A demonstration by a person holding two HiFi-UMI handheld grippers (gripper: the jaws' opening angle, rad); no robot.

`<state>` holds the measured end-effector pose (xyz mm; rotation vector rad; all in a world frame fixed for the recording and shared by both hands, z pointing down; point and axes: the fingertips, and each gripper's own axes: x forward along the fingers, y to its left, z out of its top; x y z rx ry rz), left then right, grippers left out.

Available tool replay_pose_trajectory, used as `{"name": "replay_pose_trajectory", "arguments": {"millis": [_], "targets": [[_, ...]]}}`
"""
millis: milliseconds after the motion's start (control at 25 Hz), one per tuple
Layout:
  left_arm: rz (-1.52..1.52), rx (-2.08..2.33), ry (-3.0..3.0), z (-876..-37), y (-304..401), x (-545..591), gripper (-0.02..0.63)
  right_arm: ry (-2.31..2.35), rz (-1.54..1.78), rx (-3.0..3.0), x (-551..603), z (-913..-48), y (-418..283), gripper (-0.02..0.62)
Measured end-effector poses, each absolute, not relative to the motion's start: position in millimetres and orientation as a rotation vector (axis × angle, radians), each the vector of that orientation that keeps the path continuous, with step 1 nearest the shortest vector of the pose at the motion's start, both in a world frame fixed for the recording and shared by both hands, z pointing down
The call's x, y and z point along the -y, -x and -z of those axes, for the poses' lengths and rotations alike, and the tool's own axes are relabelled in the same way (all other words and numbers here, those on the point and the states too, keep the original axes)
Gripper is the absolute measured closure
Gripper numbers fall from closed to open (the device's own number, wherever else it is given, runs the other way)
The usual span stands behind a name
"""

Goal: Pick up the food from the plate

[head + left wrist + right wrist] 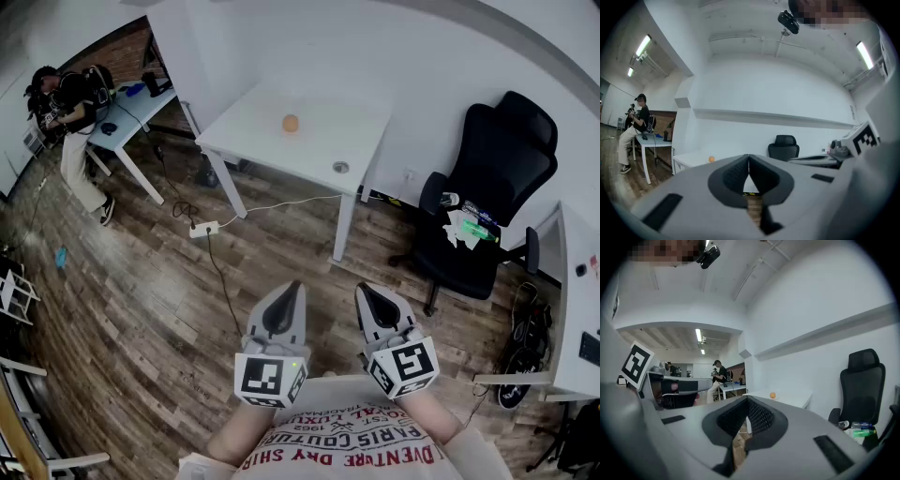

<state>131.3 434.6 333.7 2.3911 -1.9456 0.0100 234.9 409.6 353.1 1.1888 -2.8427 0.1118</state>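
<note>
a: how do my jaws stand?
b: your left gripper (pixel 293 287) has its jaws pressed together with nothing between them. your right gripper (pixel 362 289) is the same, jaws together and empty. you hold both low and side by side, close to your body, above the dark wood-plank floor (pixel 141 309).
a: and the food?
b: the small round orange piece of food (pixel 291 123) sits on the white rectangular table (pixel 244 136) by the wall, well apart from both grippers. i cannot tell whether a plate lies under it. a black office chair (pixel 487 178) stands to your right of that table, and a person (pixel 70 122) is far off to your left.
</note>
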Motion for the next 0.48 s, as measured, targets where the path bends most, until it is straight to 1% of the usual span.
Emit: {"name": "replay_pose_trajectory", "arguments": {"millis": [480], "targets": [[-0.012, 1.952, -2.364, -341.8, -131.0, -423.9, 0.598, -1.184, -0.152, 2.856, -396.5, -358.9, -235.0, 0.586]]}}
